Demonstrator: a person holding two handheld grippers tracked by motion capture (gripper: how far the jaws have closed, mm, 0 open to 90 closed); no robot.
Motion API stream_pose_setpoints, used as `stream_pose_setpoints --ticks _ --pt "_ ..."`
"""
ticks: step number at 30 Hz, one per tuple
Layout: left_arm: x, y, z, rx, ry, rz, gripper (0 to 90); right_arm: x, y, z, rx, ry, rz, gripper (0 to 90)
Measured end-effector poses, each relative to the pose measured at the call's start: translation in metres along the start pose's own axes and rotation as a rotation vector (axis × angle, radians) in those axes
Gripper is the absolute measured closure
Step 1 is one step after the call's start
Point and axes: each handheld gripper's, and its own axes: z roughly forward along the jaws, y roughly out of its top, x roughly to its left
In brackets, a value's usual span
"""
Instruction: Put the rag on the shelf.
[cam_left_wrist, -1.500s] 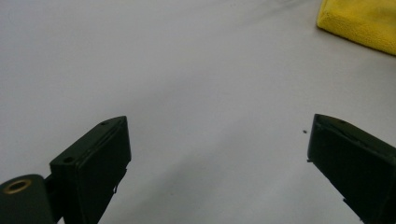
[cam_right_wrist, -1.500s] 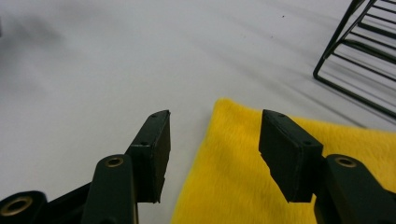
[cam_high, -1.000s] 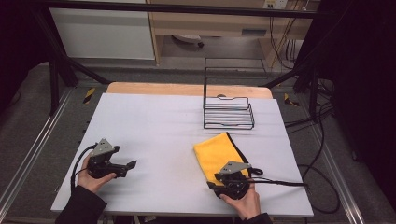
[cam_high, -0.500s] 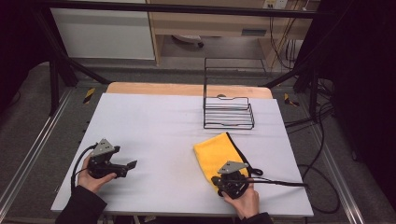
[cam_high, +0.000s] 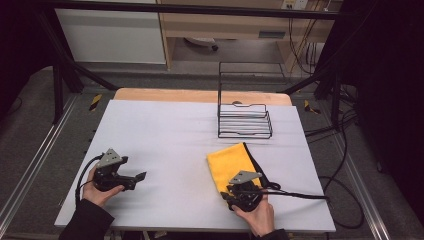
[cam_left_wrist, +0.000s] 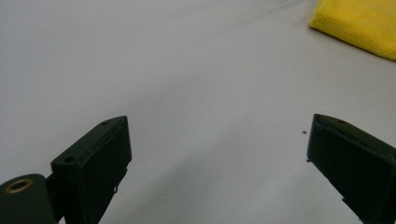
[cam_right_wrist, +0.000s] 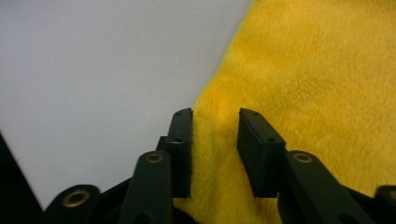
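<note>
A folded yellow cloth lies on the white table, right of centre near the front; the right gripper view shows its fluffy pile close up. My right gripper sits at the cloth's near end. Its jaws stand narrow and pinch a raised ridge of cloth at the left edge. My left gripper rests low at the front left, held by a hand, with its jaws wide open over bare table. The cloth's corner shows far off in the left gripper view.
A black wire rack stands at the back right of the table, beyond the cloth. A black cable trails right from the right gripper across the table. A wooden strip runs along the table's far edge.
The right gripper has shifted slightly at the cloth's near end. The left gripper and hand have stayed still.
</note>
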Motion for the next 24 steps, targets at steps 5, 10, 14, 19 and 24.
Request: stream_pose_setpoints --ticks 5,10,14,19,24 --pt "-0.002 0.0 0.002 0.01 -0.002 0.007 6.7 0.002 -0.017 -0.004 -0.018 -0.002 0.009 40.3" --pt "-0.002 0.0 0.001 0.01 -0.003 0.009 6.7 0.006 -0.022 -0.001 -0.023 -0.077 -0.043 60.3" --pt "-0.002 0.0 0.001 0.009 -0.002 0.006 6.8 0.004 -0.02 -0.002 -0.004 -0.112 -0.057 77.5" --pt "-0.002 0.001 0.0 0.002 -0.002 0.002 6.8 0.0 -0.014 -0.004 0.016 -0.088 -0.022 83.6" --pt "0.0 0.0 0.001 0.01 0.002 0.004 6.9 -0.001 -0.008 -0.01 -0.005 -0.039 0.024 84.4"
